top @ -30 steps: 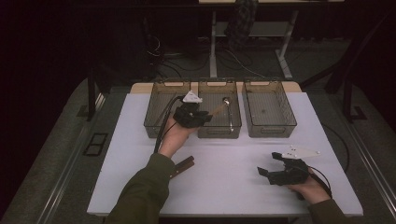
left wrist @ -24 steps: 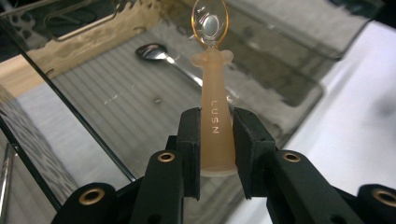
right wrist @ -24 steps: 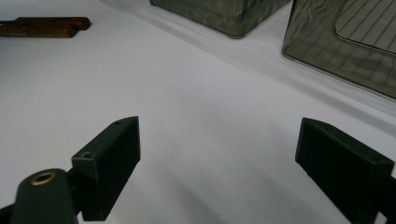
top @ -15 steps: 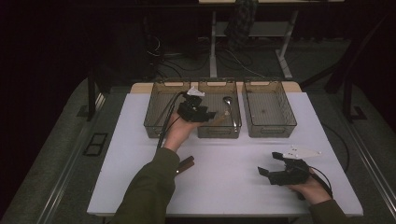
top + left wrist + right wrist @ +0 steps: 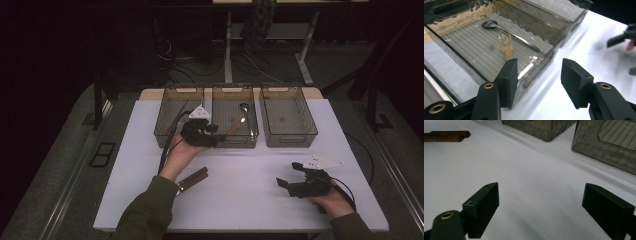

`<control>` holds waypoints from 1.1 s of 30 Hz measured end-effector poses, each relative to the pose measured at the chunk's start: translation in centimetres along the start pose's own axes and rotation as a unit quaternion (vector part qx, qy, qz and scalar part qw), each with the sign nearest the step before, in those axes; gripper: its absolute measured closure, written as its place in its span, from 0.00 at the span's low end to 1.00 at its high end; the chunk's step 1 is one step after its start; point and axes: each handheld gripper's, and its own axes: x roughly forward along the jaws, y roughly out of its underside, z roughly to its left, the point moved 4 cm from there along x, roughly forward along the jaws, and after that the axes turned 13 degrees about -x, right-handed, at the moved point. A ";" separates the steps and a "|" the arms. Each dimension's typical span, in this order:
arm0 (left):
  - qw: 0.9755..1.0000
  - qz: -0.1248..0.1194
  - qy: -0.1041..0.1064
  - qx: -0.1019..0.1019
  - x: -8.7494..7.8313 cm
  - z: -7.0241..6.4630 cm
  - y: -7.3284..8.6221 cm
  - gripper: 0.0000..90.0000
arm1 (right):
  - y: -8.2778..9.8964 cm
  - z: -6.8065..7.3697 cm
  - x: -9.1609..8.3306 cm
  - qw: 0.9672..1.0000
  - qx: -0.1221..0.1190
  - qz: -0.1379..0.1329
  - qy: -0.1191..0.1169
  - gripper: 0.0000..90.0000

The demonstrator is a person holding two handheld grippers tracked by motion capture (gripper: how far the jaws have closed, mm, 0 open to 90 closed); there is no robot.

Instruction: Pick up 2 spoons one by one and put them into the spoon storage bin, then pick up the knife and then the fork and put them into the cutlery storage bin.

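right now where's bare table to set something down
The white table is bare between the wooden-handled utensils and the right tongs, and in front of the right bin. It is crowded at the middle bin, where the left tongs hover.

R bin (image 5: 288, 116), wood-handled utensils (image 5: 192, 179)

The left gripper (image 5: 214, 136) is held out past the middle of the table toward its far edge, forearm stretched forward; its jaws have just been opening, nothing between them. The right gripper (image 5: 286, 178) is kept near the table's near right corner, jaws spread wide.
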 end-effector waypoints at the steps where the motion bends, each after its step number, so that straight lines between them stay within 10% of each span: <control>1: 1.000 0.001 0.002 0.002 -0.3 0.0 0.3 0.51 | 0.0 0.0 0.0 1.000 0.000 0.000 0.001 0.15; 15: 1.000 0.016 -0.012 0.017 -4.4 0.1 5.2 0.52 | 0.0 -0.1 -0.2 1.000 0.000 -0.003 0.002 0.15; 33: 0.998 0.057 -0.012 0.014 -8.3 0.2 11.5 0.83 | 0.0 -0.1 -0.2 1.000 0.001 -0.001 0.003 0.15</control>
